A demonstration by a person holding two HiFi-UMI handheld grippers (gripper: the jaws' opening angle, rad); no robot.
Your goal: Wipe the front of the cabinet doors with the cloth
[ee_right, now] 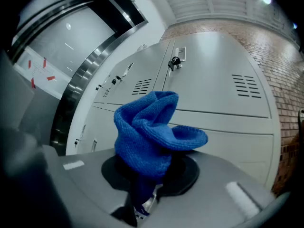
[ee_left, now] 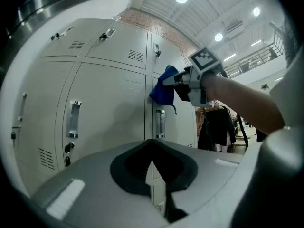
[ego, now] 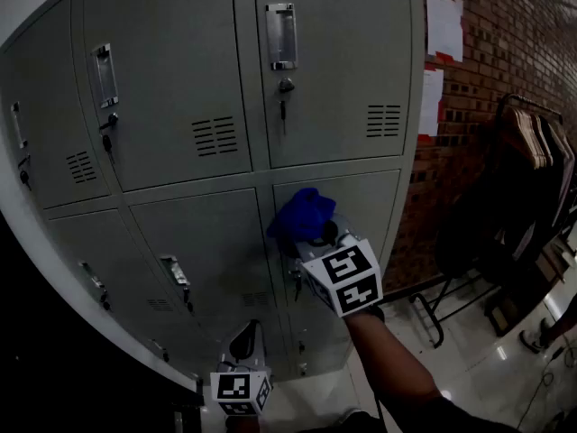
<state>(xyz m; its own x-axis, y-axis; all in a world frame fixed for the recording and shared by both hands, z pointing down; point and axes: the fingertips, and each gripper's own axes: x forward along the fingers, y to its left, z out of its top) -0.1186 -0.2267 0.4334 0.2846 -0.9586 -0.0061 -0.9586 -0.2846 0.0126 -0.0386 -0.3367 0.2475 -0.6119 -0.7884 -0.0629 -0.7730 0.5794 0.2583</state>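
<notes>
Blue cloth (ego: 305, 213) is clamped in my right gripper (ego: 315, 238) at the lower locker door (ego: 365, 207), while my left gripper (ee_left: 152, 175) is closed and empty.

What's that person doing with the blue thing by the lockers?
A person is cleaning grey cabinet doors with two hand-held grippers. The right gripper is shut on a blue cloth, held up at the top of a lower door; whether it touches is hard to tell. The left gripper hangs lower, shut and empty.
</notes>
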